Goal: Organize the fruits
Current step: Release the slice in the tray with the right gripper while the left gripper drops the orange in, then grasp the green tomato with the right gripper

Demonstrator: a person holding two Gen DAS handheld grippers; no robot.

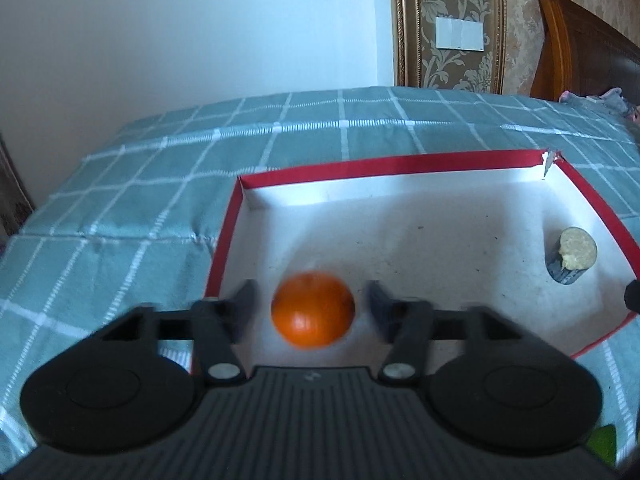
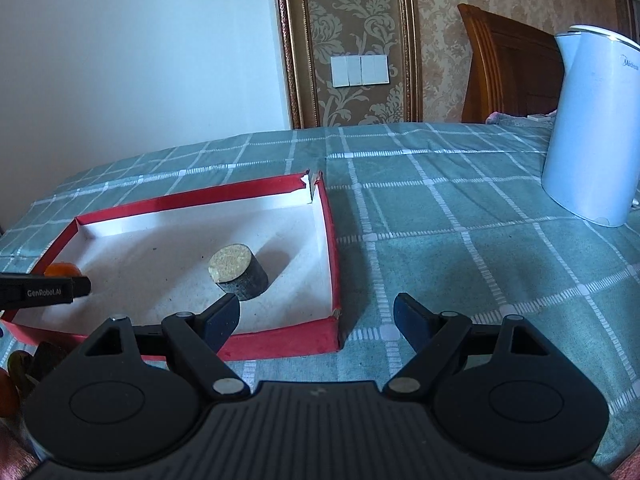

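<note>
Left wrist view: an orange (image 1: pixel 313 314) is seen lying free in the tray (image 1: pixel 400 168) between the left gripper's (image 1: pixel 312 312) parted fingers, release judged done, withdrawal called for next; the right gripper (image 2: pixel 316 320) is held apart, empty.

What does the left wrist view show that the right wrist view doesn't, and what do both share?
Left wrist only: the whole orange lying in the red-edged tray, between the left tool's open fingers with gaps on both sides.

Right wrist only: the white kettle on the checked cloth, and the right tool, open and empty at the tray's near right corner.

Both: the tray, the dark cylinder with a pale top, the cloth, the wall switches.
</note>
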